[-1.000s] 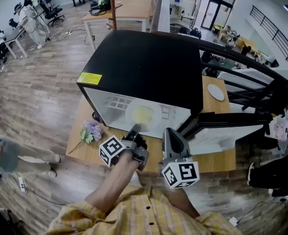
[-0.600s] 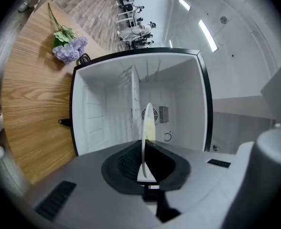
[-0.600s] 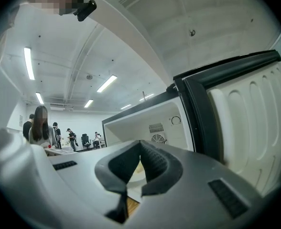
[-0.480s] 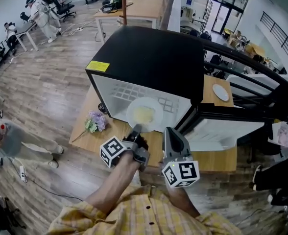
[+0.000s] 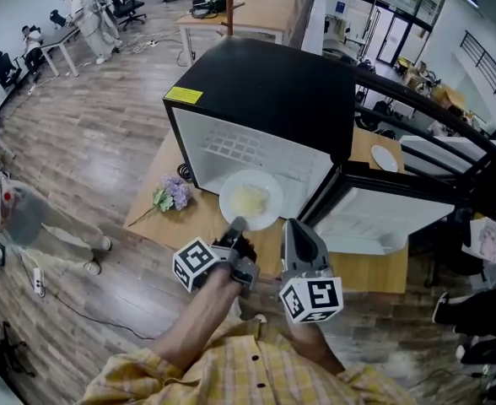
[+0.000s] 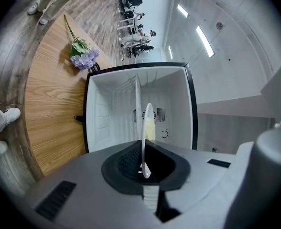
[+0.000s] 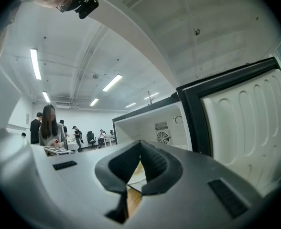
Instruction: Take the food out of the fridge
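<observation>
A white plate (image 5: 250, 199) with pale yellow food on it hangs in front of the open black fridge (image 5: 265, 91), over the wooden table (image 5: 185, 226). My left gripper (image 5: 235, 224) is shut on the plate's near rim. In the left gripper view the plate (image 6: 145, 123) stands edge-on between the pads of the left gripper (image 6: 144, 168), with the white fridge interior (image 6: 109, 113) behind it. My right gripper (image 5: 288, 228) is just right of the plate, shut and holding nothing. In the right gripper view, the right gripper (image 7: 140, 149) points at the fridge opening (image 7: 155, 123).
The fridge door (image 5: 383, 218) stands swung open to the right. A purple flower sprig (image 5: 170, 196) lies on the table at the left. A small white dish (image 5: 384, 159) sits on the table behind the door. People and desks are far back.
The plate has come out of the fridge opening toward me in the left gripper's hold. Both grippers have drawn back from the fridge, which now shows farther away.
</observation>
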Motion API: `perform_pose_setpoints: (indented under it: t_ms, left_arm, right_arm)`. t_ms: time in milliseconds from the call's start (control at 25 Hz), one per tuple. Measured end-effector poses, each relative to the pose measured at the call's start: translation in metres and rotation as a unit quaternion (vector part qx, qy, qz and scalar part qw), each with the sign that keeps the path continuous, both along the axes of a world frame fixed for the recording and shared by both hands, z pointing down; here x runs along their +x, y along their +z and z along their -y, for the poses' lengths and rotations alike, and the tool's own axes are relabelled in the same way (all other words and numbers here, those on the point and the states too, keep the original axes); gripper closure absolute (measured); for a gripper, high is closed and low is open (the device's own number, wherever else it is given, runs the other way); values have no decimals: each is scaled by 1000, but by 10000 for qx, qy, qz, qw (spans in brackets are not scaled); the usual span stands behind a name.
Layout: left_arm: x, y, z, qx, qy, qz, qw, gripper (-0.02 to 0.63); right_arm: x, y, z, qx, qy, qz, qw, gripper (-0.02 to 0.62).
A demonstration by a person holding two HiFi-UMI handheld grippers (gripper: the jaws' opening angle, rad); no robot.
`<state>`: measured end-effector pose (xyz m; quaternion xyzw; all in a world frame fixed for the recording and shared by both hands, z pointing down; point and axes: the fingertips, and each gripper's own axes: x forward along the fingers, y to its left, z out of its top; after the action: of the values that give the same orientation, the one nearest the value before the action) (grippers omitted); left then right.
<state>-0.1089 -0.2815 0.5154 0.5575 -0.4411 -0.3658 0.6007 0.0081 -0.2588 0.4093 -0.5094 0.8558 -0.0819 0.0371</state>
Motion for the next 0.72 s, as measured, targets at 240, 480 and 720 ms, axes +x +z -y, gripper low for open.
perform_pose_setpoints:
  t_ms: [240, 480, 720]
  left_arm:
    - [-12, -1, -32, 32, -225, 51, 9997, 589]
    - [-17, 0, -60, -20, -397, 22, 9992, 589]
    - [-17, -4, -72, 15, -506, 5, 9987, 590]
  right_arm:
    - [-5, 1, -23, -3, -117, -40, 9999, 588]
    - [-6, 5, -43, -52, -214, -61, 9997, 589]
    - [-1, 10, -54, -118, -254, -71, 9996, 588]
